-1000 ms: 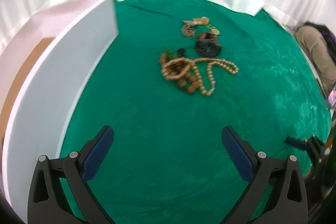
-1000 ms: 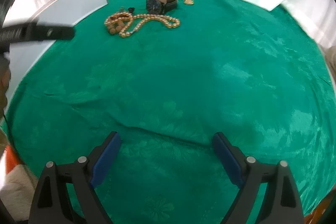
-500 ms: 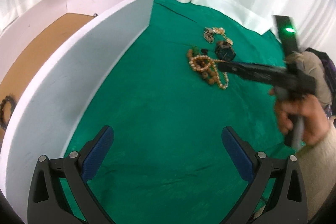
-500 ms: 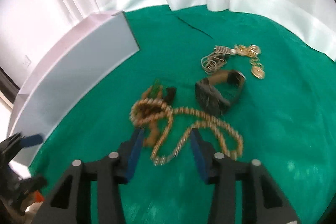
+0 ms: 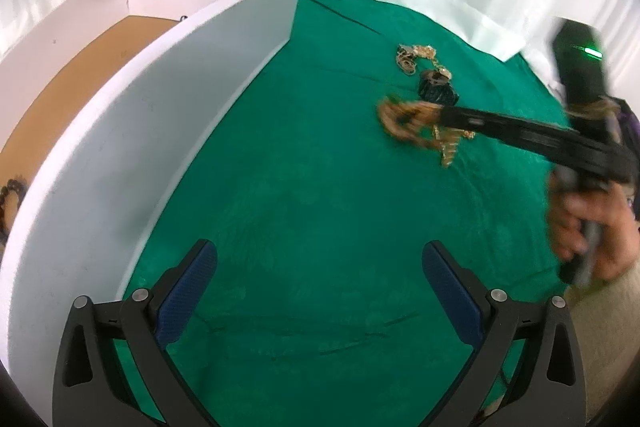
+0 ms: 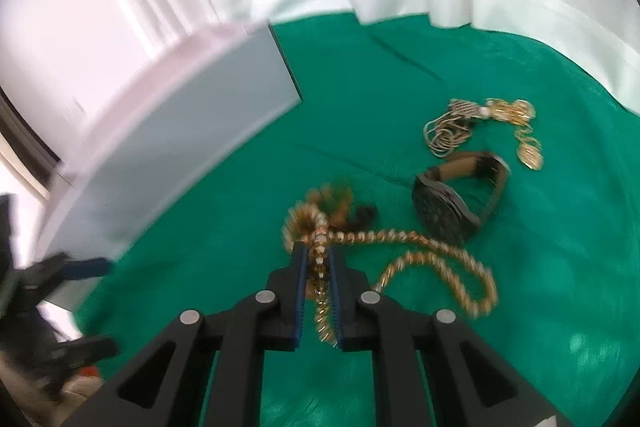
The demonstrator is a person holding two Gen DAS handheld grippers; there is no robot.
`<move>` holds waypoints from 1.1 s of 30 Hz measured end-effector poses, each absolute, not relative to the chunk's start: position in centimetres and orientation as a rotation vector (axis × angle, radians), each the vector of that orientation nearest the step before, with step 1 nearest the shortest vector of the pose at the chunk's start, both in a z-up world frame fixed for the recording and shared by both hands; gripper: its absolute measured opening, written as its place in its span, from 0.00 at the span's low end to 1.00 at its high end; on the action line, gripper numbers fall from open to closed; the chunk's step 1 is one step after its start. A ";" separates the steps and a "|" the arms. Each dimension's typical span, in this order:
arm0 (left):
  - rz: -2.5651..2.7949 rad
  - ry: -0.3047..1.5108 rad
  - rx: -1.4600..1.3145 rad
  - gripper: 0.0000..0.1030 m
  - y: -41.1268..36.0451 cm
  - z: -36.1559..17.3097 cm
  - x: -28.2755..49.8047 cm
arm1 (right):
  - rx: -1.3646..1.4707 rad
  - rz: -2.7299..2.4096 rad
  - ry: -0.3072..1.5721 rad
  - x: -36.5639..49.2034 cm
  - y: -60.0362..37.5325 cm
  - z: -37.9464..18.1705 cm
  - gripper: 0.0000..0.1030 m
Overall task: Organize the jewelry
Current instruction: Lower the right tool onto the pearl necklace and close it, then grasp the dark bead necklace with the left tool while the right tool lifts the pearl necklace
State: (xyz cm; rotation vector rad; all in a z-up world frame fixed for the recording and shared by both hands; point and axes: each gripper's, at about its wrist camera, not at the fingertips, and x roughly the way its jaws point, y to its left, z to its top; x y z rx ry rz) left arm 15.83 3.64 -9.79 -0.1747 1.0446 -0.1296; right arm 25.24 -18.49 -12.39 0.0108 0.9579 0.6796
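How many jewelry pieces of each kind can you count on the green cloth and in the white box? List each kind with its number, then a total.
Beaded necklaces: 1, pinched in the right gripper
Chain tangles: 1
Watches: 1
Dark bracelets in the box: 1
Total: 4

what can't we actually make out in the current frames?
- Bead necklace: the right gripper is shut on it, but motion blur in both views hides whether it has left the green cloth.
- Dark tangle behind it: right wrist view, too blurred to identify.
- Dark bracelet in the white box: left wrist view, cut off by the box wall and the frame edge.
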 end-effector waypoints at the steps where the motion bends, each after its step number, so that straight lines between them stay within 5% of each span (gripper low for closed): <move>1: -0.131 1.046 -0.173 0.99 3.6 -9.7 16.0 | 0.038 0.683 0.939 24.2 -19.5 -11.5 0.11; 27: -0.246 1.071 -0.064 0.99 -2.4 -9.3 18.6 | 0.239 0.360 1.012 13.3 -35.1 -14.0 0.14; 28: -0.254 1.067 -0.065 0.99 -2.7 -9.3 19.0 | 0.232 0.350 1.013 13.2 -35.2 -14.0 0.16; 31: -0.294 1.071 -0.062 0.99 -4.3 -9.3 20.9 | 0.245 0.336 0.990 12.3 -35.4 -13.8 0.46; 33: -0.326 1.051 -0.043 0.99 -6.0 -9.4 22.5 | 0.257 0.353 0.973 11.8 -35.0 -13.7 0.46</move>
